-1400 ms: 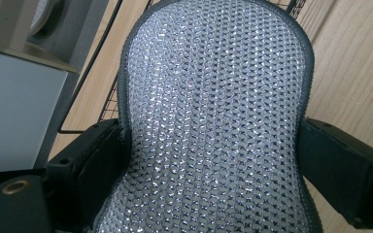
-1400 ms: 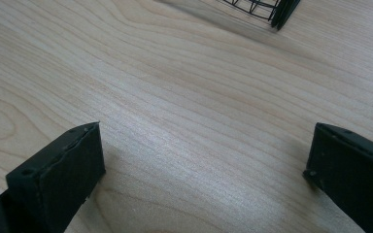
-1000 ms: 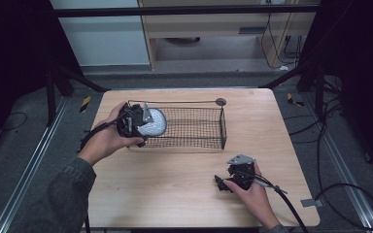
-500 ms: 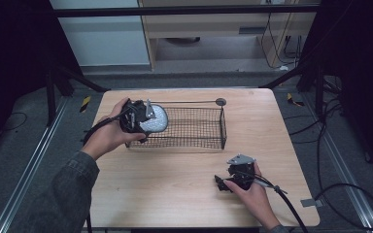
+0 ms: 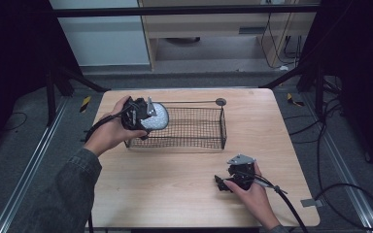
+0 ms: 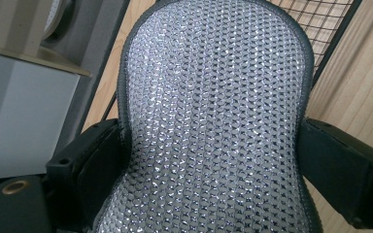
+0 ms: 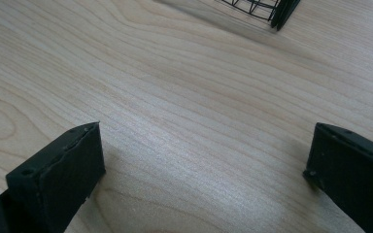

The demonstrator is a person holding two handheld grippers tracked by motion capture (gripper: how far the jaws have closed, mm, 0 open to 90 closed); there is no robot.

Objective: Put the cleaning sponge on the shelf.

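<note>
In the high view, the left gripper (image 5: pixel 143 116) is held over the left end of the black wire basket (image 5: pixel 194 141), at about ten o'clock on the wooden table (image 5: pixel 175 189). Its jaws are clamped on a silvery scouring pad (image 5: pixel 156 116), which sticks out from the gripper toward three o'clock, above the basket's left rim. In the left gripper view the scouring pad (image 6: pixel 213 126) runs from the bottom edge up toward twelve o'clock, its dark-edged sides pinched between the two black jaws at about eight and four o'clock; basket wire shows behind it at one o'clock.

The right gripper (image 5: pixel 226 182) rests low on the table at about five o'clock, well apart from the basket and the pad. In the right gripper view its jaws stand wide apart with bare wood between them, and a corner of the basket (image 7: pixel 267 9) shows at twelve o'clock.
</note>
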